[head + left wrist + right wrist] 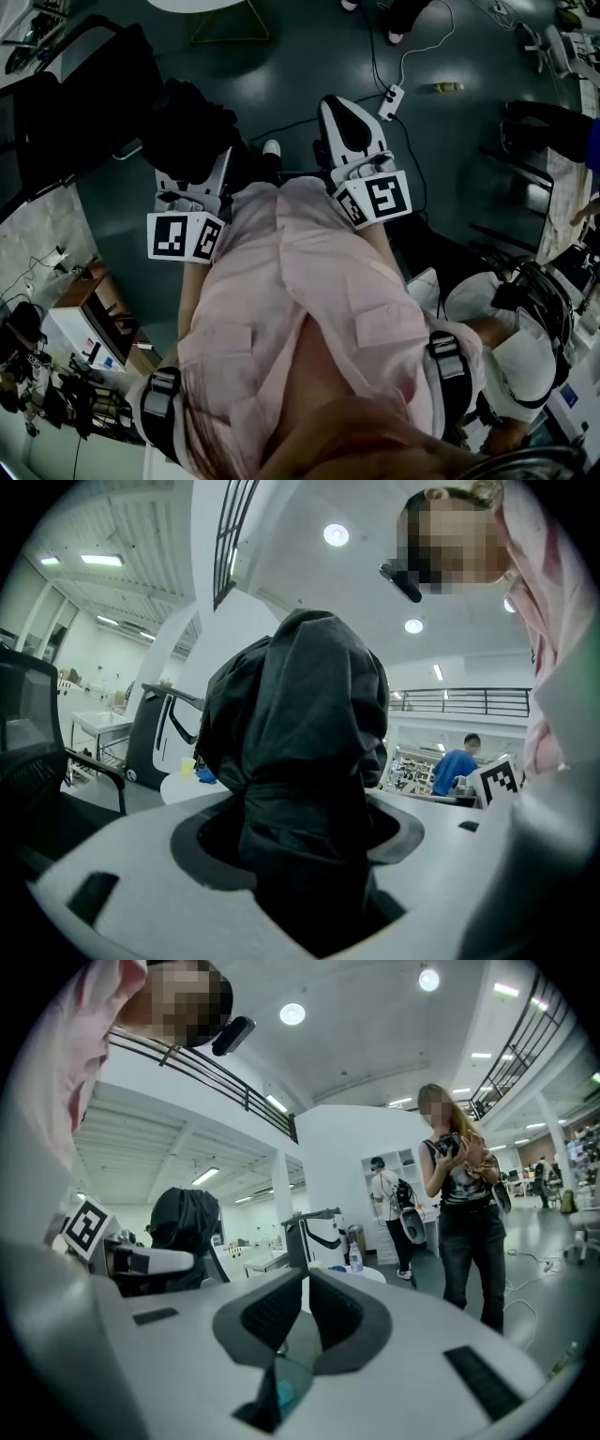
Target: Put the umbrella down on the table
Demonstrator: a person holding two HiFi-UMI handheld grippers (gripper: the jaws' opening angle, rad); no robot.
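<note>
Left gripper view: my left gripper (300, 841) hugs the umbrella (300, 733) btwn its jaws; right gripper (305, 1321) closed, empty. I think I'm carrying it; nxt find table, lower.

The umbrella (300, 752) is black and folded shut, its loose fabric bunched in crumpled folds. Its narrower part is clamped between the jaws of the left hand-held gripper (300, 834), and the bulkier end sticks out beyond them.

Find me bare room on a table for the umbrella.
The round table: its near edge, this side of the cup and blue item, looks bare; the umbrella hides the rest. The floor ahead is open; a power strip lies at its right.
</note>
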